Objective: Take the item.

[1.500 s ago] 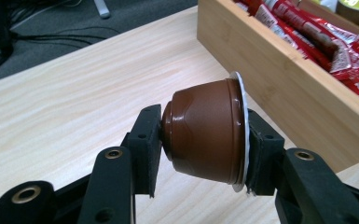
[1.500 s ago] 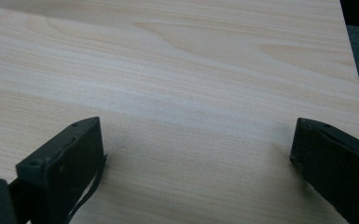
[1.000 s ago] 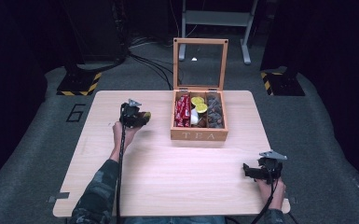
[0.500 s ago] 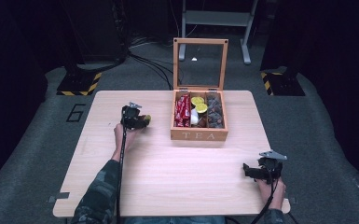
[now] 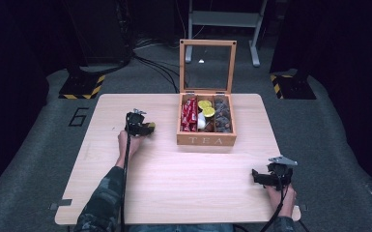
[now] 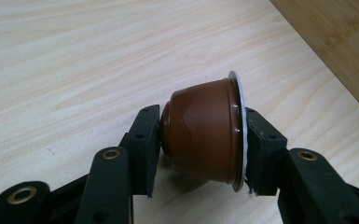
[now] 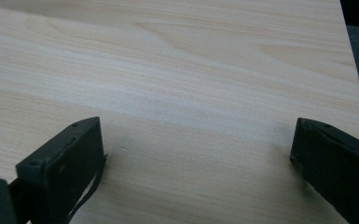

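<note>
- Tabletop (image 5: pixel 174 179): pale wood grain, your open tea box (image 5: pixel 206 140) at rear.
- Room: dark, grey floor (image 5: pixel 328 125), cables.
- Your left gripper (image 6: pixel 200 154): fingers holding brown capsule (image 6: pixel 200 133).
- Your right gripper (image 7: pixel 196 154): fingers wide.

I saw the tea box (image 5: pixel 206 140) toward the bench's (image 5: pixel 174 188) far side, my left gripper (image 5: pixel 147 127) with the capsule (image 6: pixel 203 135) left of it, my right gripper (image 5: pixel 258 177) near right.

I work in what looks like a lab or test studio: a lone pale tabletop (image 5: pixel 174 183) on grey carpet (image 5: pixel 328 135), dark surroundings, hazard-striped stand bases (image 5: pixel 81 90), loose floor cables (image 5: pixel 154 65).
</note>
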